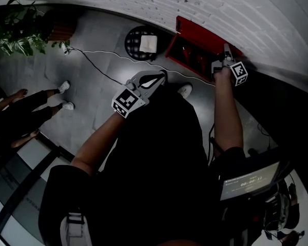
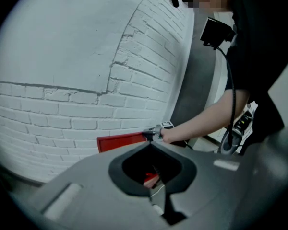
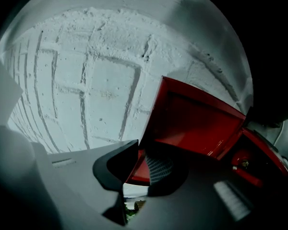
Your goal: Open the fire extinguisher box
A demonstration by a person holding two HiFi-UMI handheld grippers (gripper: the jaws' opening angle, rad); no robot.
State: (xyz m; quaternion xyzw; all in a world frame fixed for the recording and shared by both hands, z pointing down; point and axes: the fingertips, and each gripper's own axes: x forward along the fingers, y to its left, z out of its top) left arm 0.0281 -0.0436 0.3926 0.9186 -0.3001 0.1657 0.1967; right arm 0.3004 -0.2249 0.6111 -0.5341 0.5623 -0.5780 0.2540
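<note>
The red fire extinguisher box (image 1: 192, 53) stands on the floor against the white brick wall. Its lid (image 3: 197, 123) is swung partly up. My right gripper (image 1: 225, 54) reaches down to it and is shut on the lid's edge (image 3: 137, 169), with the ribbed pad (image 3: 158, 169) pressed against the red metal. Red parts inside the box (image 3: 247, 164) show at the right. My left gripper (image 1: 156, 78) hangs in front of my body, away from the box, tips together and holding nothing. In the left gripper view the lid (image 2: 122, 141) and the right gripper (image 2: 156, 133) appear beyond the shut tips (image 2: 151, 145).
A round black object with a white top (image 1: 142, 42) sits left of the box. A thin cable (image 1: 100, 70) runs across the grey floor. A potted plant (image 1: 13, 32) is at the far left; a bystander's legs and white shoes (image 1: 61, 96) are nearby. A screen device (image 1: 249, 181) hangs at my right.
</note>
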